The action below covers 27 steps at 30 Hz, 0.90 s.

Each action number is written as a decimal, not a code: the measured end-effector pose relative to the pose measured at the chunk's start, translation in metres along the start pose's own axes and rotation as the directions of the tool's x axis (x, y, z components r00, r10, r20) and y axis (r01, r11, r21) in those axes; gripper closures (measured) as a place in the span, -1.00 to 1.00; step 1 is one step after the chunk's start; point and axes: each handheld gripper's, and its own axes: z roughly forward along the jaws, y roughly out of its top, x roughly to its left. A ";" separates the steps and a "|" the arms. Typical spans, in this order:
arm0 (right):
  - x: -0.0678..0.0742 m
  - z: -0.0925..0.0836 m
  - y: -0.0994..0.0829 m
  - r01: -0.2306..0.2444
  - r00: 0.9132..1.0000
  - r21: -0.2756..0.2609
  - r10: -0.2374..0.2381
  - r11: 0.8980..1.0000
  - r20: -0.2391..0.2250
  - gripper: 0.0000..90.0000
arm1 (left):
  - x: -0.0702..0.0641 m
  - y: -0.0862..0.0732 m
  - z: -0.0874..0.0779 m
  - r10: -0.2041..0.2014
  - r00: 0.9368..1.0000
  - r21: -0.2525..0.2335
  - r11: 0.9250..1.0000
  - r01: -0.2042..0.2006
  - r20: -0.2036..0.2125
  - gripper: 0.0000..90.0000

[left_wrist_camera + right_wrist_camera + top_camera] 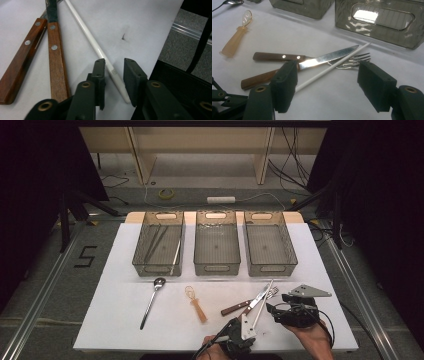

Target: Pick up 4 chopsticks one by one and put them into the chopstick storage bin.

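White paper covers the desk (125, 320), a smooth matt sheet on which the cutlery lies. Left claw (113, 66): its two black, flat-faced jaws straddle the near end of a thin white chopstick (100, 51), a straight, glossy round rod with fine grooves near its tip; the jaws stand narrowly apart, one on each side of the rod, and whether the pads already press on it cannot be told. The chopstick runs slantwise across the desk, lying over a knife (312, 60) with a serrated steel blade and a dark wooden handle set with two rivets, and over a steel fork (354, 61) with a like riveted wooden handle; the two handles lie just beside the rod. Right claw (327, 82): jaws wide apart, holding nothing, near the same pile. Farther left lie a translucent amber plastic spoon (195, 302) with a ribbed handle and a long steel spoon (151, 301). Three smoky, clear plastic bins (216, 242) with cut-out handles stand in a row behind.
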 end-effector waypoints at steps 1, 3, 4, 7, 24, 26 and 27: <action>0.000 0.000 0.000 0.000 1.000 -0.001 0.000 1.000 0.000 -0.25 | 0.001 0.000 0.000 -0.005 1.000 -0.002 1.000 0.005 -0.001 0.61; -0.001 0.000 0.000 -0.003 1.000 -0.001 0.003 1.000 0.000 -0.25 | 0.002 0.000 0.000 -0.010 1.000 0.000 1.000 0.010 0.003 0.64; -0.001 0.000 0.000 -0.004 1.000 0.000 0.004 1.000 0.000 -0.25 | 0.002 0.000 0.000 -0.010 1.000 0.000 1.000 0.010 0.002 0.64; 0.000 0.000 0.000 -0.001 1.000 -0.001 0.001 1.000 0.000 -0.26 | 0.002 0.000 -0.001 -0.026 1.000 -0.001 1.000 0.026 0.002 0.66; 0.000 0.000 0.000 0.000 1.000 -0.002 0.000 1.000 -0.002 -0.25 | 0.006 0.001 -0.001 -0.051 0.999 0.017 0.999 0.051 -0.015 0.61; 0.000 -0.001 0.000 0.001 1.000 -0.002 -0.001 1.000 -0.001 -0.25 | 0.006 0.001 -0.001 -0.050 0.999 0.023 0.998 0.050 -0.018 0.66; -0.001 -0.001 0.000 -0.001 1.000 -0.002 0.001 1.000 -0.001 -0.25 | 0.006 0.002 -0.001 -0.055 0.998 0.024 0.998 0.055 -0.020 0.67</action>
